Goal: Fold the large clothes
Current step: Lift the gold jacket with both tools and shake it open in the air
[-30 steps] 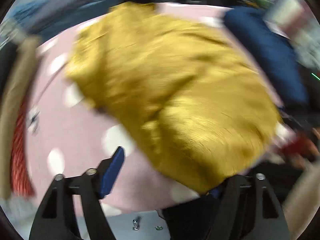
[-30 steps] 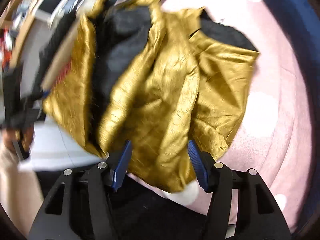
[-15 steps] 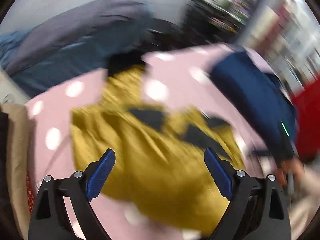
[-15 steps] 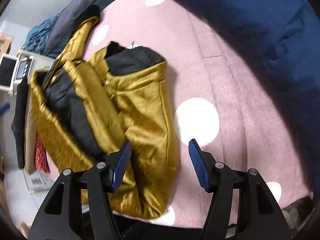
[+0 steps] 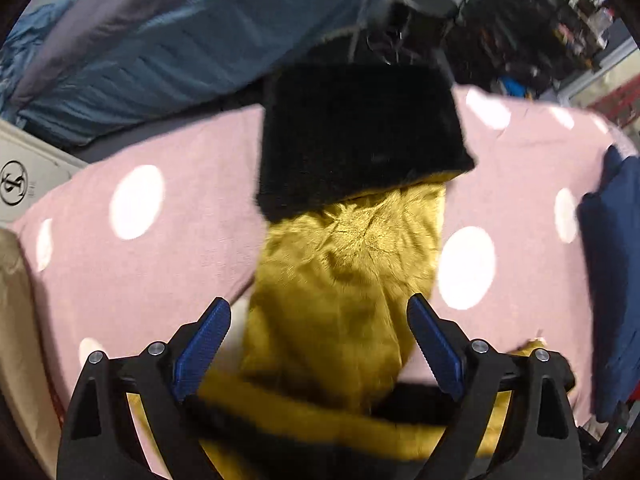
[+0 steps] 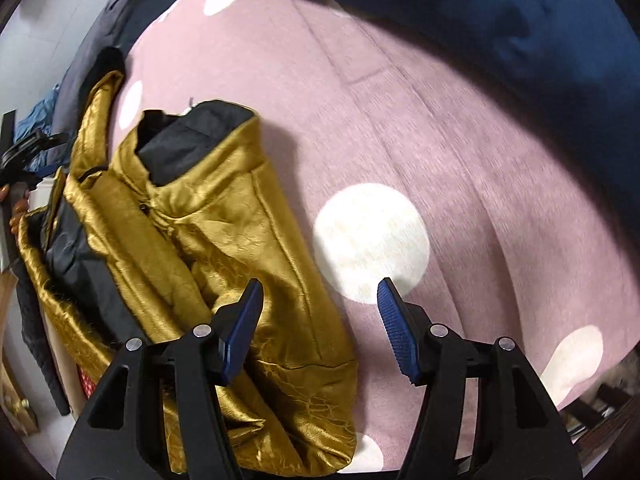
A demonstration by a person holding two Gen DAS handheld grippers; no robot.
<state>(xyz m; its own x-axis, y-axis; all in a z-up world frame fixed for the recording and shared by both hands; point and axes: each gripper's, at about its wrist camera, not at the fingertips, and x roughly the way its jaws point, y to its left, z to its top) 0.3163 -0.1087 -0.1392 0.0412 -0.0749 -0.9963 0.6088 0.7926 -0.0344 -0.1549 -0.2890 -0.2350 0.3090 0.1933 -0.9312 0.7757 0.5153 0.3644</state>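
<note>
A shiny gold jacket (image 6: 224, 248) with black lining (image 6: 192, 140) lies bunched on a pink polka-dot blanket (image 6: 400, 128), its left part hanging over the bed edge. In the left wrist view the gold cloth (image 5: 352, 272) runs between the fingers, with a black lined flap (image 5: 360, 136) at its far end. My left gripper (image 5: 320, 320) is open above the cloth. My right gripper (image 6: 320, 300) is open, its left finger over the jacket's near edge, its right over the blanket.
A dark blue garment (image 6: 500, 12) lies at the blanket's far right, also seen in the left wrist view (image 5: 612, 280). Blue-grey bedding (image 5: 160, 48) is piled behind. A white box (image 5: 24, 176) and tan fabric (image 5: 16, 320) sit left.
The left gripper went from holding the jacket shut to open, and its view swung over the spread cloth. The jacket dropped onto the blanket. The right gripper stayed open and came closer to it.
</note>
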